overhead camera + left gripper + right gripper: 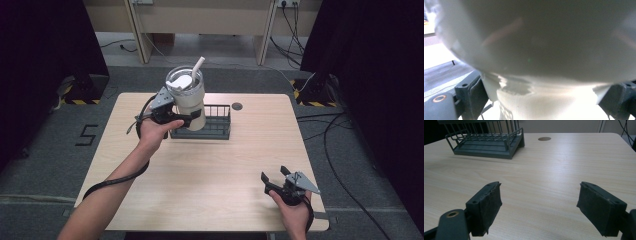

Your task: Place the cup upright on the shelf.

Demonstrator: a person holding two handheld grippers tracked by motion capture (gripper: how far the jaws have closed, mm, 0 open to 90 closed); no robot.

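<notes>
- The left gripper (192, 119) is clamped on the lower body of the tumbler (189, 100); in the left gripper view the cup wall (536, 50) sits between the two black jaws, pressed on both sides.
- The tumbler is cream white, wide at the top and narrower at the base, with a clear lid (183, 80) and a white straw (198, 68) that leans to the right.
- It stands upright at the left end of the dark wire basket (212, 122); I cannot tell if its base rests in the basket or is held just above it.
- The basket has low wire walls and lies near the far middle of the table (210, 170), with a small round hole (237, 106) just behind it.
- The right gripper (276, 176) is spread wide and holds nothing, low above the near right corner of the table, close to the front edge.
- Between its jaws the right gripper view shows bare wood up to the basket (486, 143), so the middle of the table is free.
</notes>
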